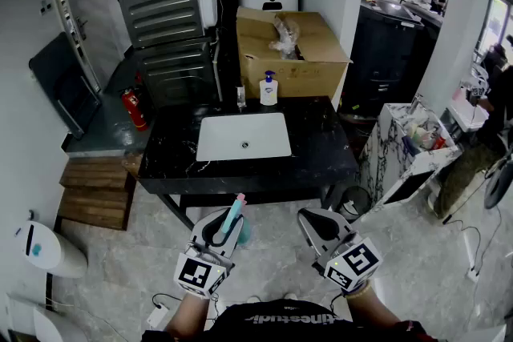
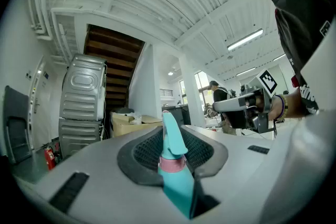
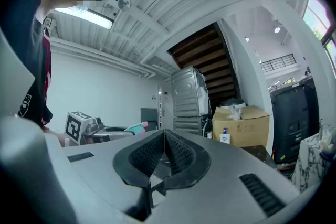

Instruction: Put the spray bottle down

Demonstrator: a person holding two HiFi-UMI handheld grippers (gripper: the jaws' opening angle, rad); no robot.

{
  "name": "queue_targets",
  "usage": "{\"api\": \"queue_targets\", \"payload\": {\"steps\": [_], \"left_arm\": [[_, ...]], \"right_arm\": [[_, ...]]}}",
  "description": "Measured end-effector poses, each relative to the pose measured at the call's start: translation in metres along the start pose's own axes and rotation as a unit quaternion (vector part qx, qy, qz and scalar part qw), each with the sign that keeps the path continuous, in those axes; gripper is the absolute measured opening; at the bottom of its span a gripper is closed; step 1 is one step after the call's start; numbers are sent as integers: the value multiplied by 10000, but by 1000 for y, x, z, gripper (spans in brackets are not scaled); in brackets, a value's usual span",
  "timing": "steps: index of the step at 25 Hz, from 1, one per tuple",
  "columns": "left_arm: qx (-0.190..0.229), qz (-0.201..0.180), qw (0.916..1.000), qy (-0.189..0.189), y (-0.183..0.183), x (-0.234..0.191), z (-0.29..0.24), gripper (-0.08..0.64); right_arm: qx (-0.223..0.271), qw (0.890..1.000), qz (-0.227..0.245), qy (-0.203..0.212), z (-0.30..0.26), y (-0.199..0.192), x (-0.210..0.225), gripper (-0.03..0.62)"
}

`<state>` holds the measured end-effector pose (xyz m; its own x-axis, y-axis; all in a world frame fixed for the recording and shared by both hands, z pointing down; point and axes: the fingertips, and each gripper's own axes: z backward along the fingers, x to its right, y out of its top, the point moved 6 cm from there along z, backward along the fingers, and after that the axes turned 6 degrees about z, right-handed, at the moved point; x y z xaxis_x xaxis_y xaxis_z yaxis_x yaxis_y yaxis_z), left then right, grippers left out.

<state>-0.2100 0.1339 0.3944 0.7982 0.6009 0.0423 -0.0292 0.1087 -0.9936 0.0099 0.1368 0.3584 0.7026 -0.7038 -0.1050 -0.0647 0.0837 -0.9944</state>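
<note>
Fingers of the left gripper are clamping a teal, pink-collared spray bottle; the right gripper is idling closed, empty. The bottle is wanting an upright, gentle landing on the black marble surface.

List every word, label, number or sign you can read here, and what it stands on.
No text reads clearly.
On the shirt: white print, upside down, too blurred to read.
On the cardboard box: faint print, too small to read.
On the soap bottle: label too small to read.
On the left cube and right cube: black-and-white square codes, no letters.
</note>
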Motion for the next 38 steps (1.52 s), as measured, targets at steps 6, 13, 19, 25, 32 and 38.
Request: {"api": "queue_targets", "payload": {"steps": [6, 13, 19, 25, 32, 38], "left_arm": [[17, 66, 10000, -6, -2, 3, -1, 109], [9, 121, 9999, -34, 0, 7, -1, 109], [5, 111, 9999, -80, 0, 11, -1, 109], [14, 193, 9998, -81, 0, 20, -13, 109], [-22, 192, 9997, -129, 0, 46, -36, 109], [0, 134, 9999, -46, 3, 72, -57, 109]], "right_arm": [[-21, 10000, 13, 18, 3, -3, 0, 38], [-21, 10000, 50, 50, 7, 1, 0, 38], [29, 9996, -265, -63, 13, -3, 7, 40], [-59, 9997, -253, -40, 25, -5, 18, 40], [-24, 9994, -356, -29, 47, -11, 43, 40], [-61, 9993, -348, 132, 72, -19, 64, 40]]}}
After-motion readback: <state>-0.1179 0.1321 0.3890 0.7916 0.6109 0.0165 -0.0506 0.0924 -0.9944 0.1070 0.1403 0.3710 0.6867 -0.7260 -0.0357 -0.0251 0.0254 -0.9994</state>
